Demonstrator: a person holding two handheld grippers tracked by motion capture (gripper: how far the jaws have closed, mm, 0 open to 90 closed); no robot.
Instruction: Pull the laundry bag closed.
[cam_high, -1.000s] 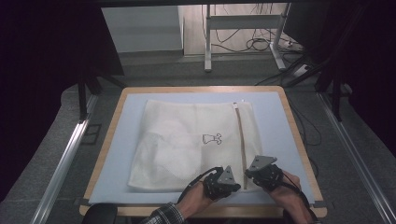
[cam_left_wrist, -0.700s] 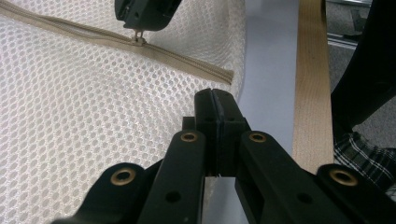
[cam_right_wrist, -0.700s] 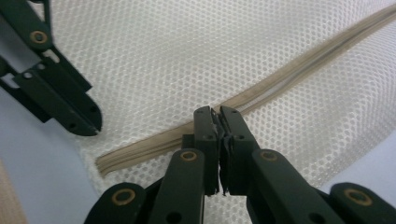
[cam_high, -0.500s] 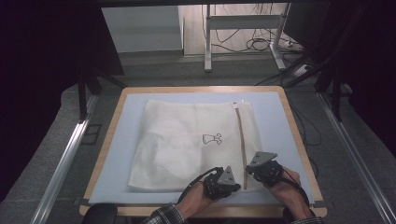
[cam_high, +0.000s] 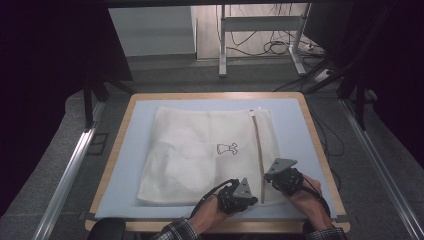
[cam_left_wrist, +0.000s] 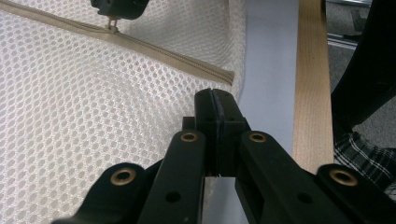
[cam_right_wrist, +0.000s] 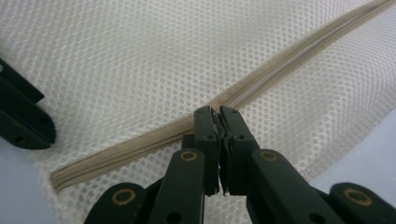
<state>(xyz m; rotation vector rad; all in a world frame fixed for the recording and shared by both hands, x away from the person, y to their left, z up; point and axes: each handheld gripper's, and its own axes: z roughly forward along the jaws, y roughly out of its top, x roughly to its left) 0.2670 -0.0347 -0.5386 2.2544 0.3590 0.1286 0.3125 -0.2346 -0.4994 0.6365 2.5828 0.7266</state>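
While left gripper (cam_left_wrist: 215, 100) pinches mesh bag (cam_high: 200, 150) corner — right gripper (cam_right_wrist: 215, 116) clamped on zipper pull (cam_left_wrist: 112, 25).

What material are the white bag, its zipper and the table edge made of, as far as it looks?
The bag looks like a white synthetic mesh, with a honeycomb of small holes. Its zipper seems to be beige woven tape with fine plastic teeth, though that is unsure. The table edge looks like pale matt wood with visible grain.

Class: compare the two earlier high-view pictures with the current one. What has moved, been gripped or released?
Nothing has visibly changed: the left gripper stays clamped at the mesh laundry bag's near edge, the right gripper stays closed at its zipper, and the bag lies as before.
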